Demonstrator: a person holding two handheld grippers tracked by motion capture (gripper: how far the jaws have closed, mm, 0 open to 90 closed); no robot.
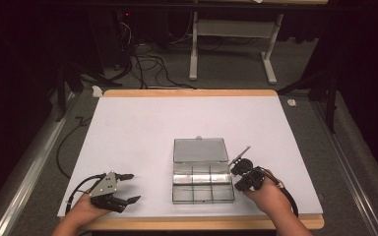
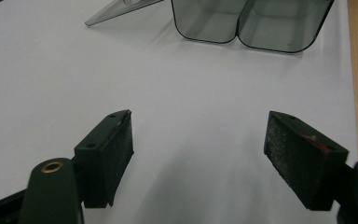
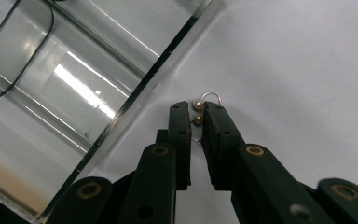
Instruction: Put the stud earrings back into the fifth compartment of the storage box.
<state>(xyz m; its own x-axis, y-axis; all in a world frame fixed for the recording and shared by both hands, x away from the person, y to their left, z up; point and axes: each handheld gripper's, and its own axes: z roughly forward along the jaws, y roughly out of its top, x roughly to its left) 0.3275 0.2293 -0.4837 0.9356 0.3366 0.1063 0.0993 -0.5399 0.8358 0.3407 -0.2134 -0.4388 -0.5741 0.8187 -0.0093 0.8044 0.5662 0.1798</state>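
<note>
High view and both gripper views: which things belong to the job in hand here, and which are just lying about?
In use, as far as I can judge:
- right tool, shut on a small pearl earring
- clear compartment box, its lid open
- left tool, open, waiting on the table

Just lying about:
- cables on the floor
- white stand behind the table

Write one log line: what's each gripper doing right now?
left gripper: open, empty | right gripper: shut on earring | box: lid open
</note>
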